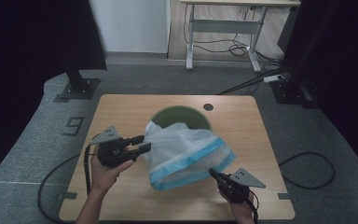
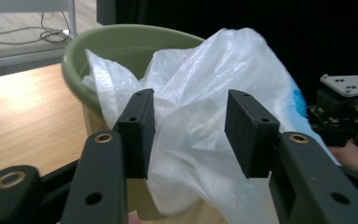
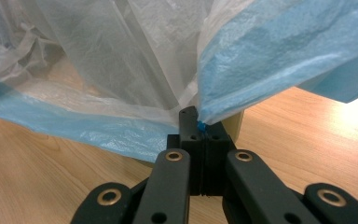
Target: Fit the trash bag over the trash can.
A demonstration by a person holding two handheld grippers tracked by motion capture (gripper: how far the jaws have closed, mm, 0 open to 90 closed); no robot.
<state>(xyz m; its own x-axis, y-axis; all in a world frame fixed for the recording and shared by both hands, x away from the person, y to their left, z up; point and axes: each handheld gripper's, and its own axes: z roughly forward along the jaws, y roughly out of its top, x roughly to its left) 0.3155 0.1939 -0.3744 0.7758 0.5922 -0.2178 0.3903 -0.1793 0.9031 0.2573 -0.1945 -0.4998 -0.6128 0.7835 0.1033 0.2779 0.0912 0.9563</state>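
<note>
The thin translucent white plastic bag with a blue band along its open edge (image 1: 186,154) lies half in and half out of the round olive-green plastic bin (image 1: 165,116) that stands at the middle of the light wooden table (image 1: 121,112): its closed end is bunched inside the bin's mouth, while the blue-edged opening spills forward over the near rim and hangs toward the person. By the look of it the job is lining the bin, and it is only partly done, since the mouth has yet to be spread and folded over the rim all round. Apart from the crumpled film, I cannot tell whether the bin holds anything. The right gripper (image 3: 196,122) has its jaws pressed together, pinching the blue edge. The left gripper (image 2: 189,133) has its jaws spread, bag film between them but not clamped.
</note>
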